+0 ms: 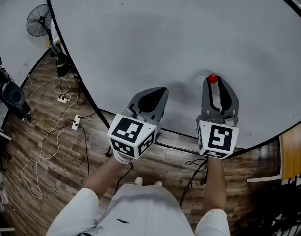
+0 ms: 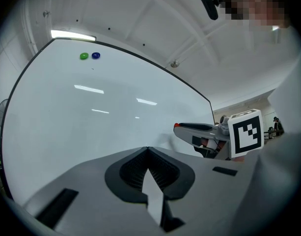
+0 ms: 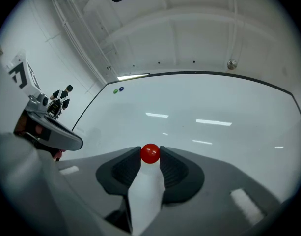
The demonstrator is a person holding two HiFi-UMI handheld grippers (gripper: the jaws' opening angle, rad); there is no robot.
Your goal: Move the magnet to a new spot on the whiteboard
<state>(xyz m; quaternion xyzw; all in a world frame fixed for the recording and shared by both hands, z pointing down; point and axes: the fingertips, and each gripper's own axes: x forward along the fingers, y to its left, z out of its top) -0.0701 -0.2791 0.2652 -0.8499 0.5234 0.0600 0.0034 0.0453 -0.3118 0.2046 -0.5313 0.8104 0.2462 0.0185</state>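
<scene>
Item 1: red magnet point(image 3: 150, 153), at 5 o'clock on the whiteboard point(image 3: 214, 107), pinched at its sides by the right gripper point(image 3: 150, 158). We judge it light, hard, slick and clinging. Left gripper point(image 2: 148, 150) closed, empty.

The left forearm point(image 1: 102, 173) and right forearm point(image 1: 215, 181) reach forward, side by side. The left tool point(image 2: 148, 150) has its jaws together, with nothing between them. The right tool point(image 1: 212, 84) has its jaws apart on the red magnet point(image 3: 150, 153), apparently pinching it at the tips.
</scene>
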